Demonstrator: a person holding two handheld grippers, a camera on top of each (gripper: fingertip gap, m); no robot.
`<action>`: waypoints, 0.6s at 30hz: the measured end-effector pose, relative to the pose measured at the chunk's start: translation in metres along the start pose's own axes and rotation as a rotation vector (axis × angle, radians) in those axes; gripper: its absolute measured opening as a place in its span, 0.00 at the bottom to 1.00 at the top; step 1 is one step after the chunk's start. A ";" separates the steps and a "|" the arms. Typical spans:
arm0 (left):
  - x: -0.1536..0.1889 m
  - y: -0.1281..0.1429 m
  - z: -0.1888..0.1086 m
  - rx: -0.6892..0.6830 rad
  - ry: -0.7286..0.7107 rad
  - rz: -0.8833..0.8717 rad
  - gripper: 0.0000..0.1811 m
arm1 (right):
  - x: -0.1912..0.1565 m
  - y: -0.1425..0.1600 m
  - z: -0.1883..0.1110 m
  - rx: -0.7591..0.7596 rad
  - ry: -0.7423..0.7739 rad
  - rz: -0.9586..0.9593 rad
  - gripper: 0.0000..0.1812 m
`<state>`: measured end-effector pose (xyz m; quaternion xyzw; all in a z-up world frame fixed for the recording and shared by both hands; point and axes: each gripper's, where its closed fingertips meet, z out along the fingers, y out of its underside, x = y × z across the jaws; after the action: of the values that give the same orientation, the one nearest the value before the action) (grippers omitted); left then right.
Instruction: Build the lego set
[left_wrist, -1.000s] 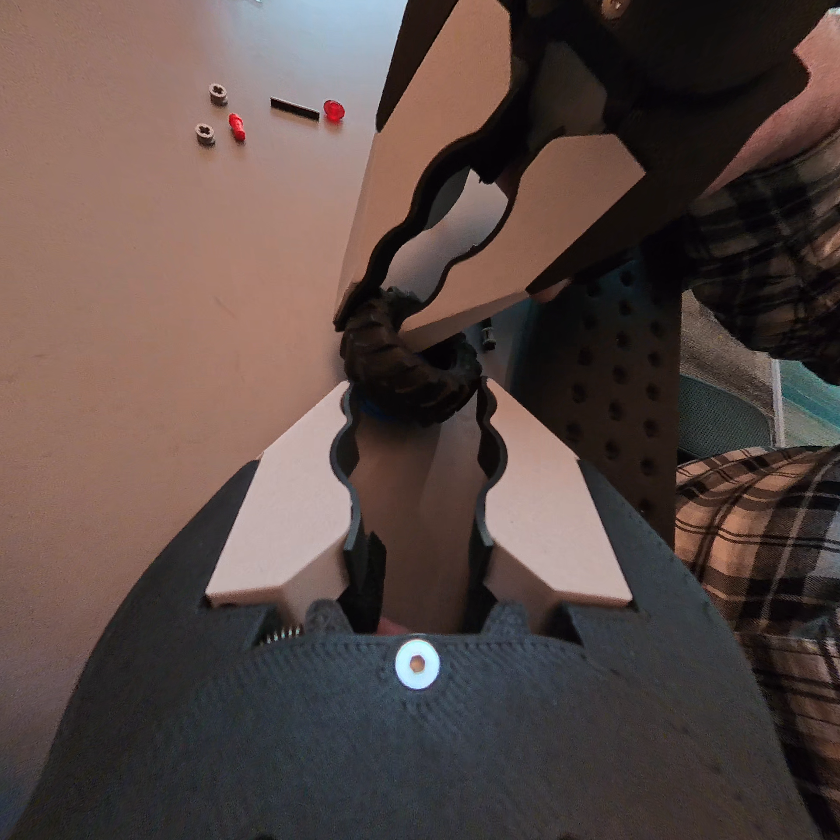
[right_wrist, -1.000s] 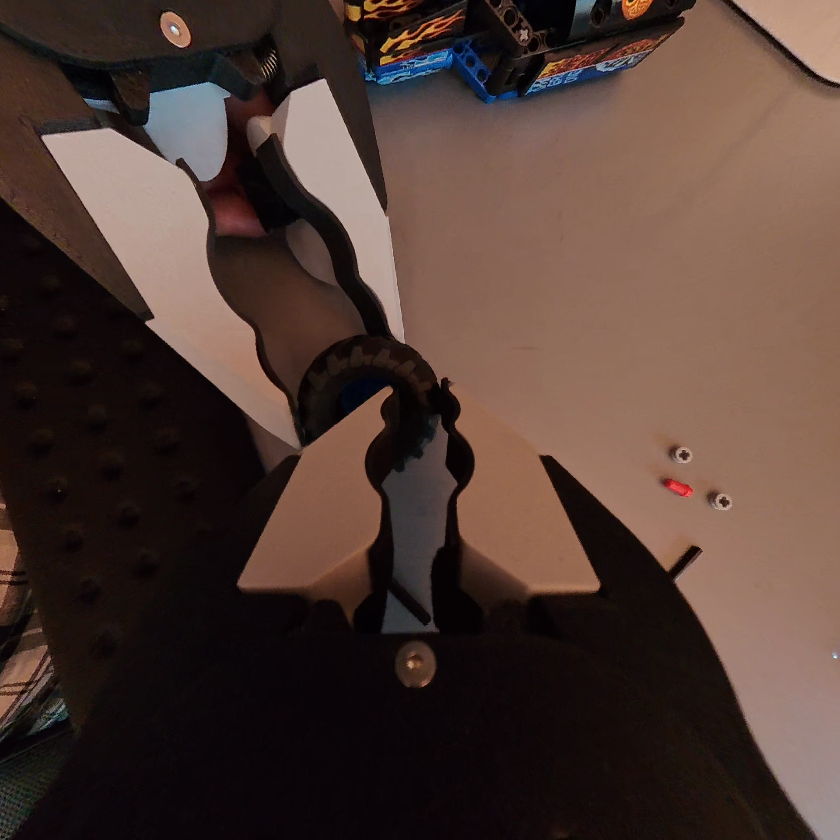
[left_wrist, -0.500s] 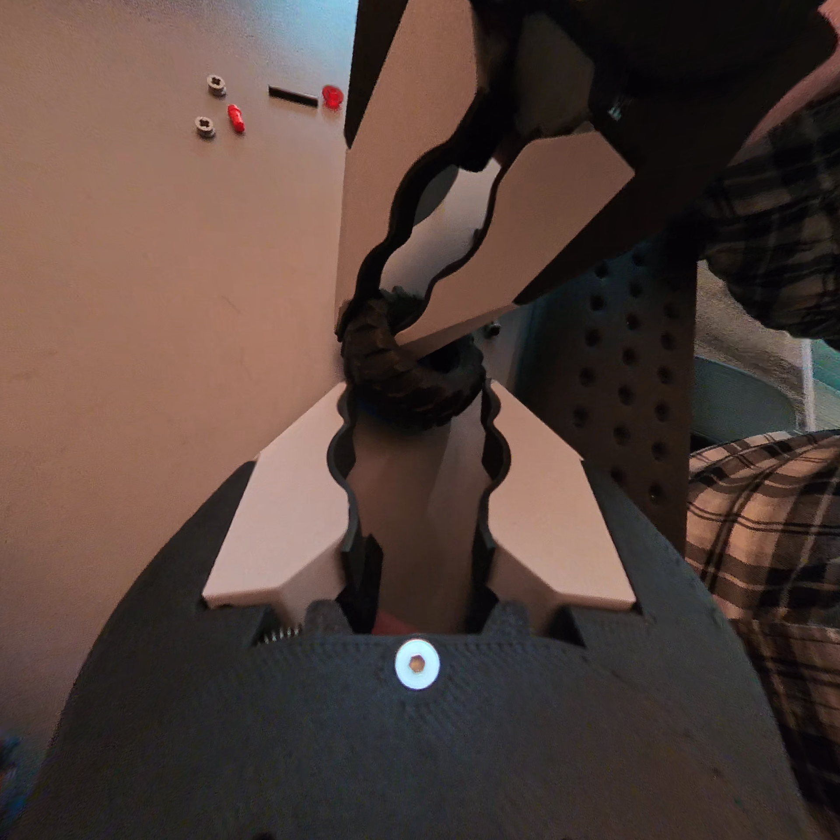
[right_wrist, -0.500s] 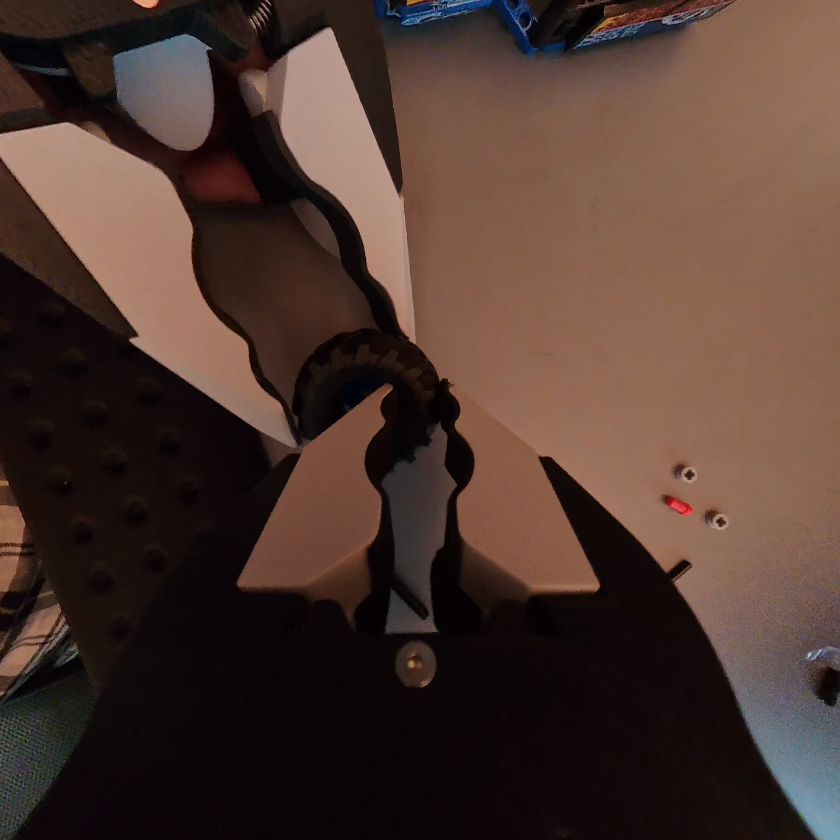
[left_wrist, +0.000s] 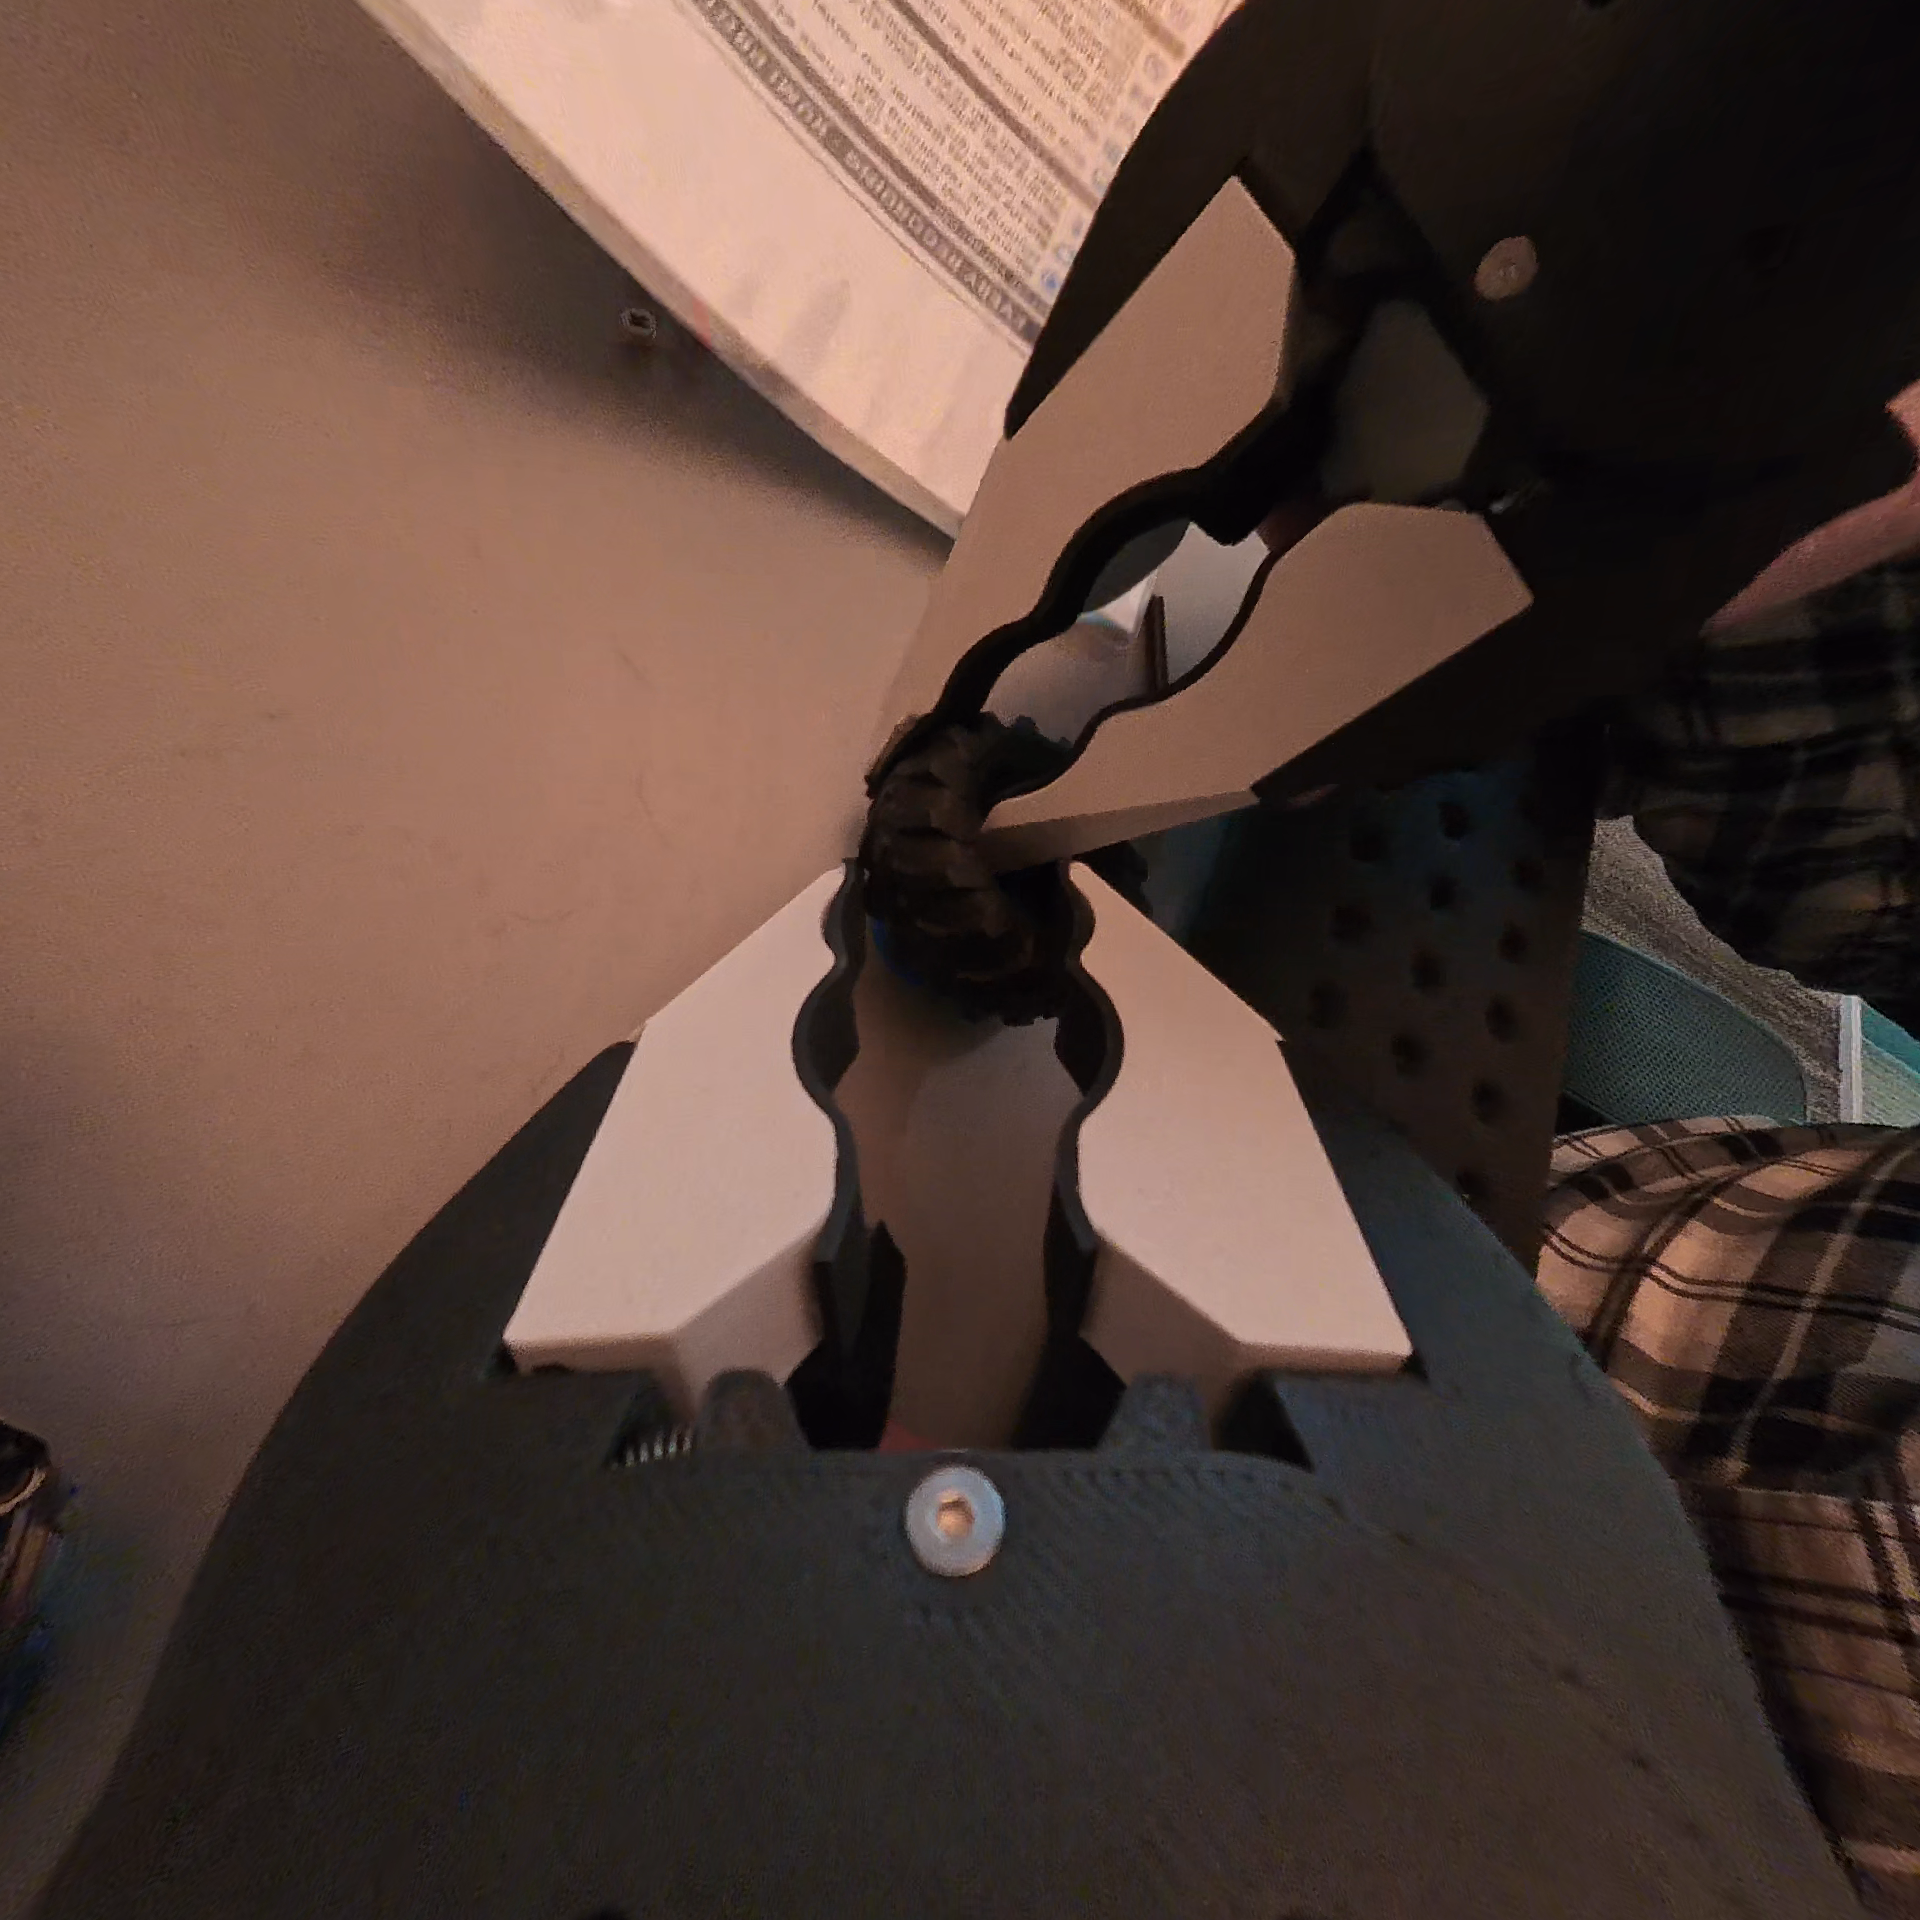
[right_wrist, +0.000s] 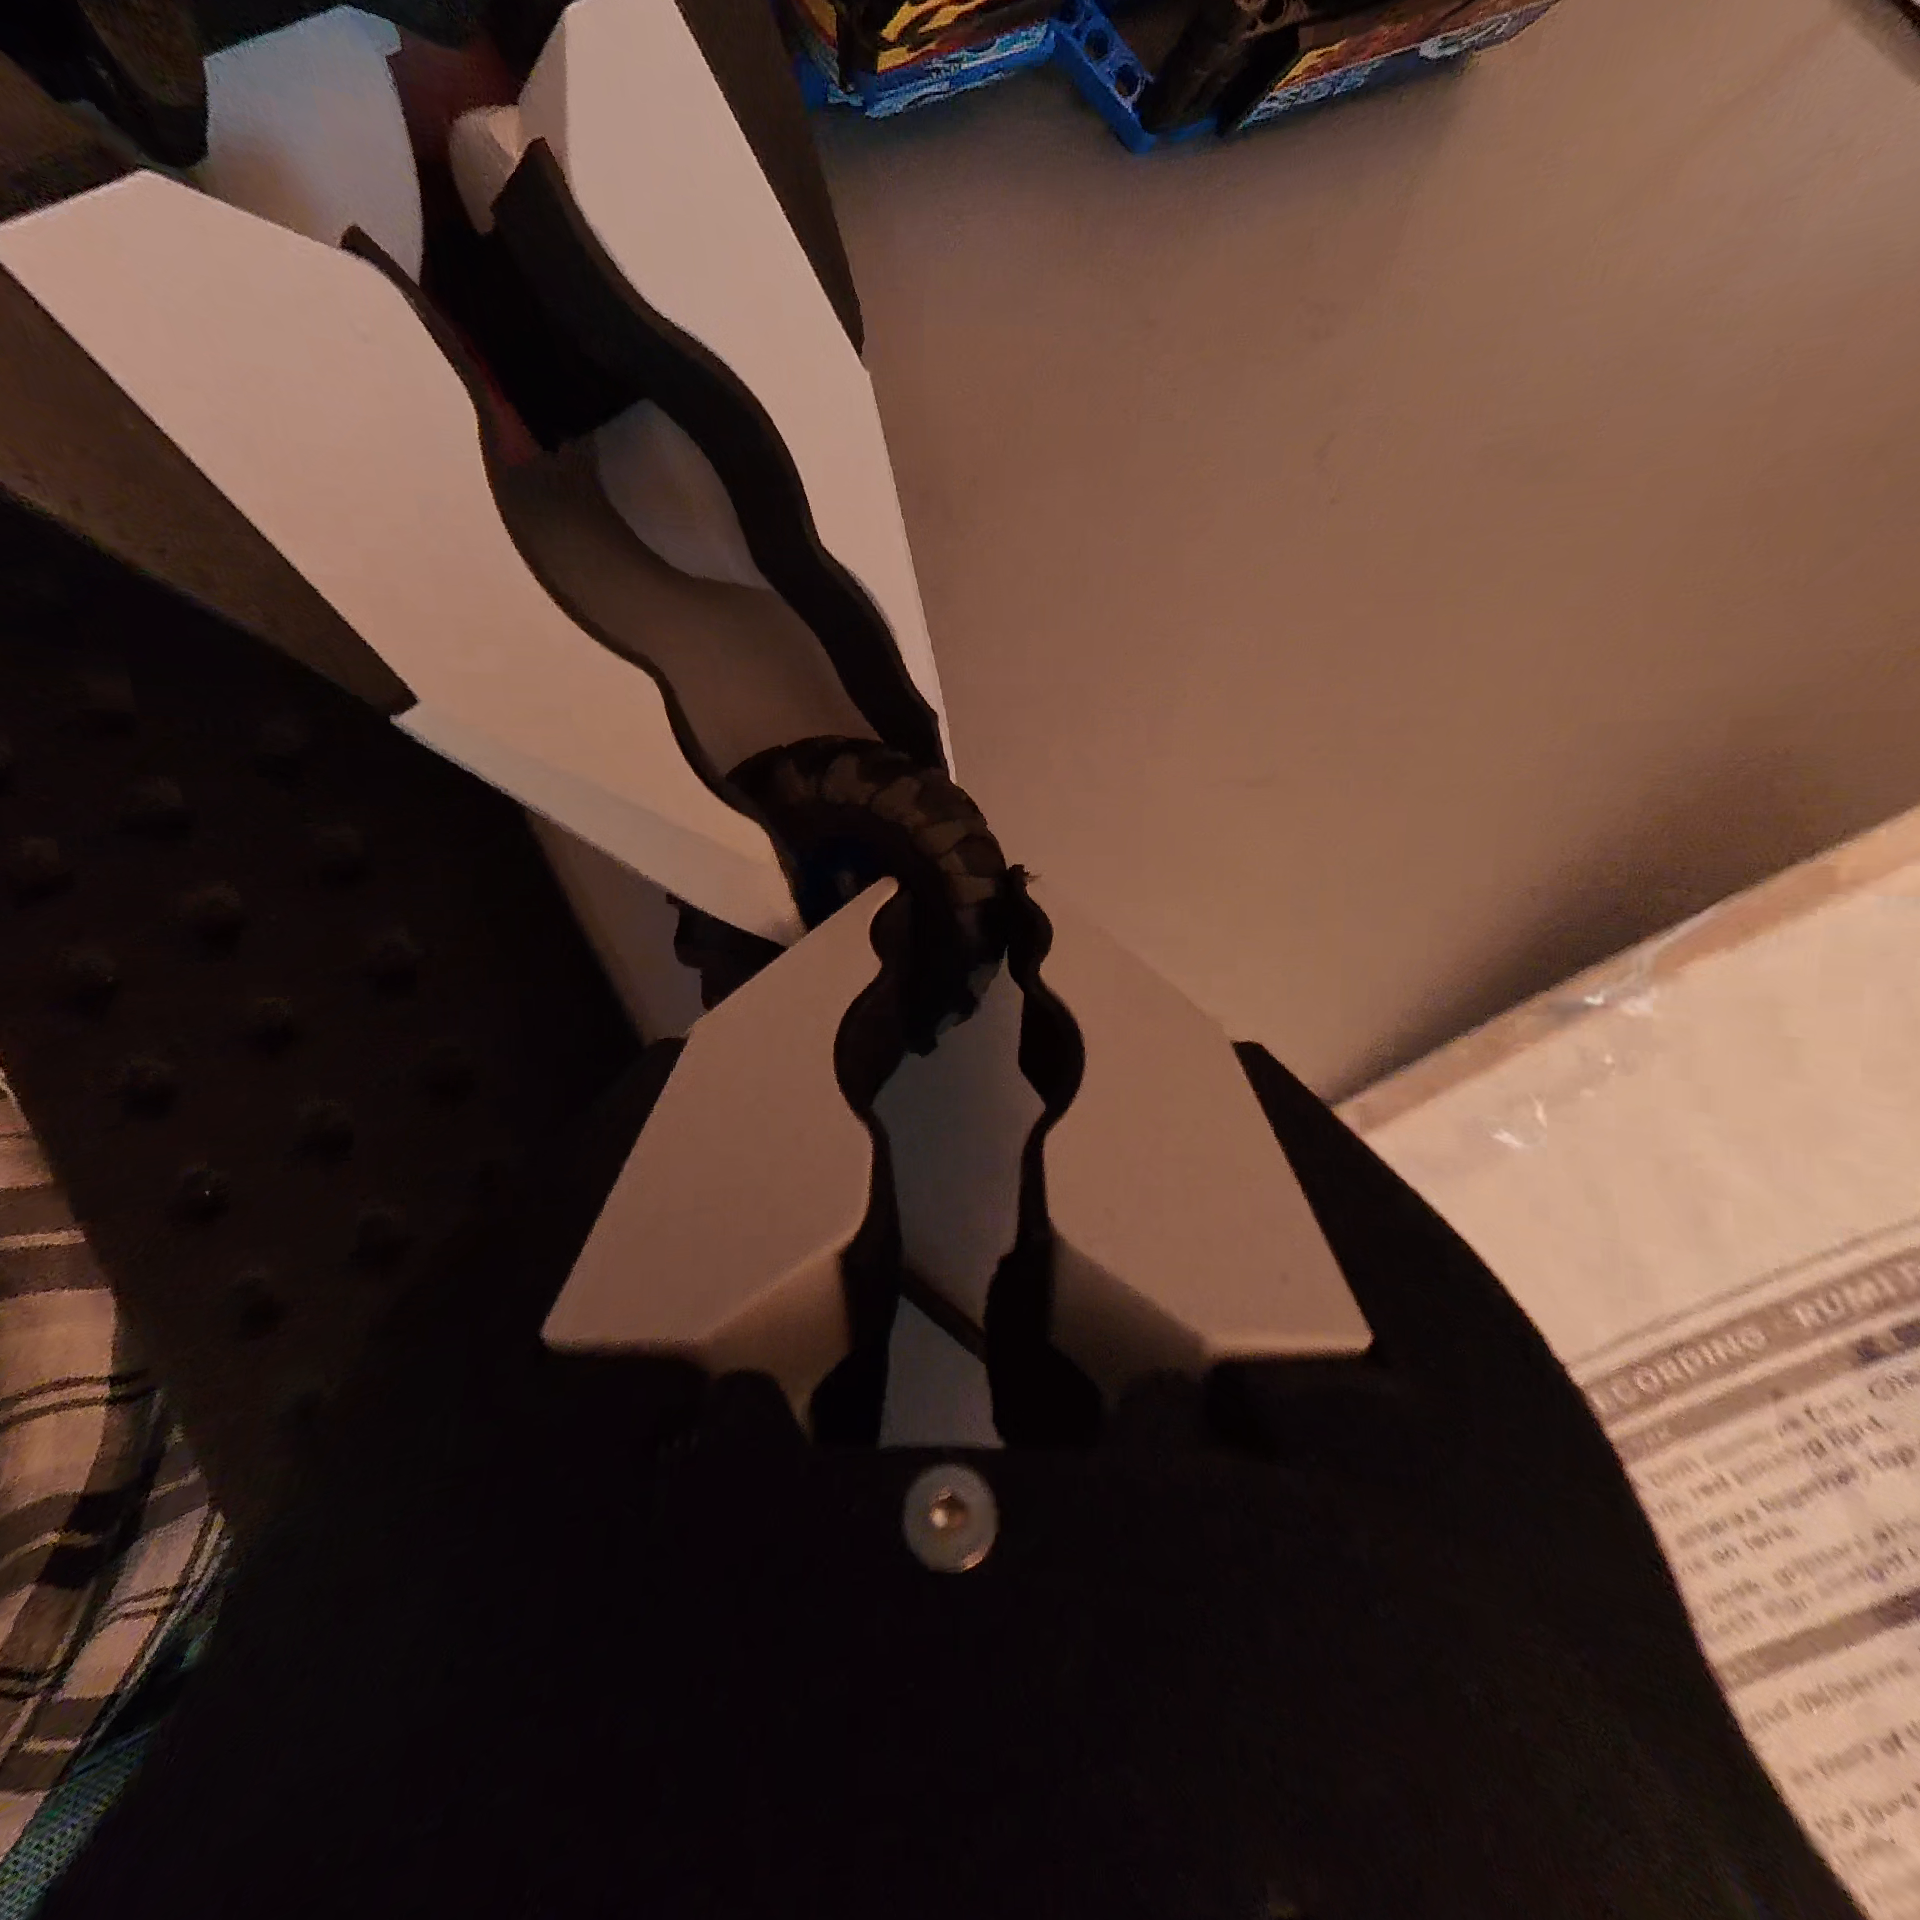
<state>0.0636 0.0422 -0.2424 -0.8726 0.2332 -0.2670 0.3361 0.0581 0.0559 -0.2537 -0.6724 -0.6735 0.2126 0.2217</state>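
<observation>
Fingers of the left gripper (left_wrist: 961, 940) sit partly apart in its own view, their wavy black pads pressed on either flank of the small black knobbly rubber tyre (left_wrist: 951, 899) with a blue hub, which is held in the air just past their tips at about 12 o'clock. From 1 o'clock the right gripper (left_wrist: 940, 784) reaches in, its pale fingers narrowed onto the tyre's upper tread. In the right wrist view the same wheel (right_wrist: 914, 831) lies at the tips of that gripper (right_wrist: 951, 914), which pinches the tread edgewise while the left gripper's fingers (right_wrist: 343, 436) come down from 11 o'clock.

The tyre looks light and soft: the rubber should give under pressure and cling to the pads, so slipping is unlikely, but I judge that it could roll off the stiff hub if squeezed on one side only. The better hold is across the tread, leaving the hub's centre free for an axle.

Beyond the wheel lies the beige surface (left_wrist: 364, 623), with a printed paper sheet (left_wrist: 883, 177) toward 12 o'clock in the left view. Farthest off in the right view, at 12 o'clock, stands the partly built blue and black lego model with flame stickers (right_wrist: 1122, 62).
</observation>
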 end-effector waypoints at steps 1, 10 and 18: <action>0.000 0.000 0.000 -0.002 0.007 0.000 0.19 | -0.001 0.000 0.000 0.004 -0.012 -0.001 0.08; 0.002 0.001 0.001 0.013 0.137 -0.099 0.17 | -0.006 -0.002 -0.004 0.067 -0.189 0.038 0.10; 0.001 0.002 0.002 0.016 0.125 -0.044 0.16 | -0.007 -0.002 -0.003 0.116 -0.204 0.021 0.10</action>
<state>0.0652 0.0409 -0.2445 -0.8565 0.2321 -0.3301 0.3218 0.0585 0.0493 -0.2498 -0.6404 -0.6718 0.3211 0.1883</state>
